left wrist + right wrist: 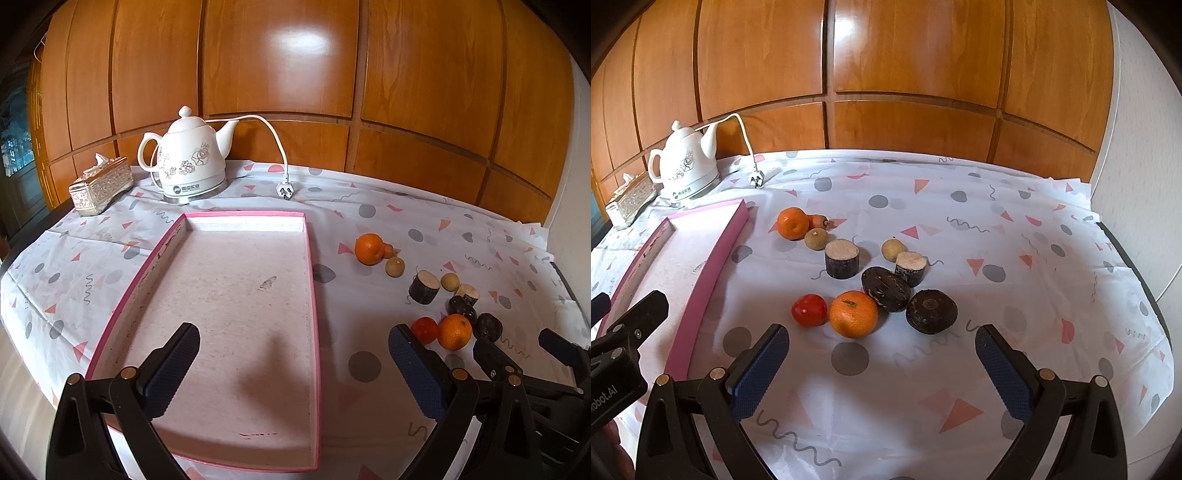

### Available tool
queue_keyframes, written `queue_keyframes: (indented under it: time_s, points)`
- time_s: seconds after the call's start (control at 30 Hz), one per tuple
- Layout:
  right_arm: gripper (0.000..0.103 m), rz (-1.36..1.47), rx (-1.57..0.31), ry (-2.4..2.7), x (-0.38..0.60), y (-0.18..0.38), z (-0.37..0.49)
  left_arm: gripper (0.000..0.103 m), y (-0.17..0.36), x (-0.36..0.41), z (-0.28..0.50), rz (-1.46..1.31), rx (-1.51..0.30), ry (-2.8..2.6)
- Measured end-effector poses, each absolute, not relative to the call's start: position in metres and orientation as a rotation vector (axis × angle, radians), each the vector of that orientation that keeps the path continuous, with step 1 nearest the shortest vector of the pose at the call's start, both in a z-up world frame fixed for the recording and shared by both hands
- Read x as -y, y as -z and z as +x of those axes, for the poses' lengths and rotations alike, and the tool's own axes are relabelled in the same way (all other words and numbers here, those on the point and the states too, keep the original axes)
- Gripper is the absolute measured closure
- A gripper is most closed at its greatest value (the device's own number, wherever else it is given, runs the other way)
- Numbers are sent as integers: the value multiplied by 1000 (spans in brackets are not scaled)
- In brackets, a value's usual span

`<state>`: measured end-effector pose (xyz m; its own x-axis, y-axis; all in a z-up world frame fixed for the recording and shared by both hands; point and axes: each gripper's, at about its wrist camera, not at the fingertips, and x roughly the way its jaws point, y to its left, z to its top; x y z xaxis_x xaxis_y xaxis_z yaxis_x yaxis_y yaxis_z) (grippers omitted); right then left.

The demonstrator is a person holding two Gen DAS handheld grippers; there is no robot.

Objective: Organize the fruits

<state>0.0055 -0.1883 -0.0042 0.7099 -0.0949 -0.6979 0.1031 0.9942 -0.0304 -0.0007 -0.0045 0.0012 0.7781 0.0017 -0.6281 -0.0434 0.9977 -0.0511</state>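
Nothing sits in the pink tray [312,295] yet: every fruit, like the near orange [853,314], waits mid-frame on the worktop [1015,229], both left tongs [293,354] and right tongs [881,354] released and empty.

the small orange-red fruit [388,250] behind the far orange [368,248] is mostly hidden by it in the left wrist view; what kind it is cannot be told. the pink tray [313,295] loses its near edge behind the left gripper's fingers [173,373], and in the right wrist view its left part runs off the frame. the right gripper [517,350] shows only in part at the left wrist view's right edge, its body cut off. lettering on the kettle [687,170] base is too small to read. the tissue box [628,201] is cut by the frame's left edge. the tablecloth [1034,258] near edge lies out of frame.
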Motion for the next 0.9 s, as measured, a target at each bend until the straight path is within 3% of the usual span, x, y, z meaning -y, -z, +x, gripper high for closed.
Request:
queue_keyframes:
  time_s: [0.77, 0.8, 0.83, 0.9]
  points:
    - [1, 139, -828, 59, 267, 21, 18, 0, 3, 60, 22, -3, -764, 251]
    - [7, 140, -839, 62, 271, 23, 19, 0, 5, 64, 24, 1, -772, 262]
    - [23, 142, -845, 68, 274, 24, 19, 0, 6, 68, 27, 4, -785, 280]
    - [44, 153, -856, 88, 280, 27, 20, 0, 10, 74, 31, 2, -815, 308]
